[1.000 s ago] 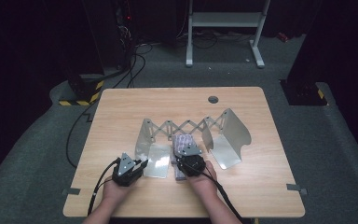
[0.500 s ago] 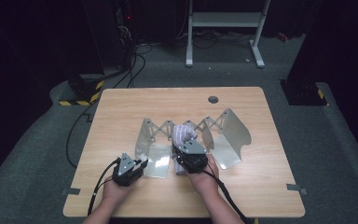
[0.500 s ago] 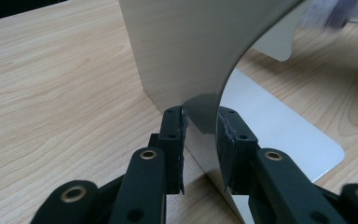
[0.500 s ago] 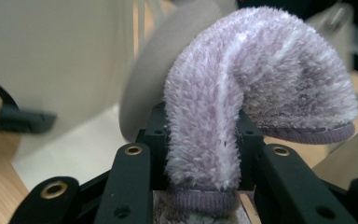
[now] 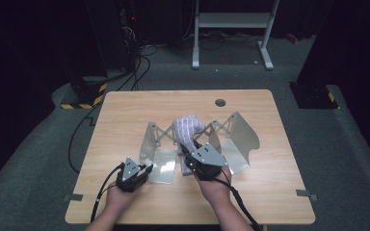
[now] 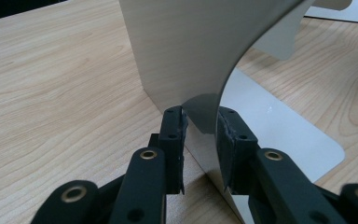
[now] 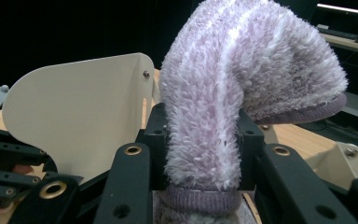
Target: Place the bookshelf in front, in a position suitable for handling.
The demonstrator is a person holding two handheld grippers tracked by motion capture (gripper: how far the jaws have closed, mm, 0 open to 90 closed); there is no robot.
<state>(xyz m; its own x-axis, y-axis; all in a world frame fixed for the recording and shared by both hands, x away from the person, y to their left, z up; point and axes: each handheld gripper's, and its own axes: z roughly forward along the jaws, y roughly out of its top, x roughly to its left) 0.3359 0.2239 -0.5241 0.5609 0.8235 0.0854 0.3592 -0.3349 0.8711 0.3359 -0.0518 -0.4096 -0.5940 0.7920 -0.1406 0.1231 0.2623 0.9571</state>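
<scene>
Sock [image 5: 188, 129], fuzzy lilac, centre frame: your right gripper [image 5: 196, 153] clamps it. Your left gripper [image 5: 144, 169] pinches the metal rack [image 5: 243, 139] at its lower-left panel.

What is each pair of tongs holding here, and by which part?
The right tongs grip a fuzzy lilac sock near its cuff. The left tongs straddle the metal rack's plate; a firm grip cannot be told.

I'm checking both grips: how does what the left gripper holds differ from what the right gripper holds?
The left gripper has its jaws on a thin, smooth metal panel standing upright on the table; the right gripper squeezes a fluffy purple sock that flops over above its jaws. The panel is rigid, the sock soft. Both sit between black jaws.
</scene>
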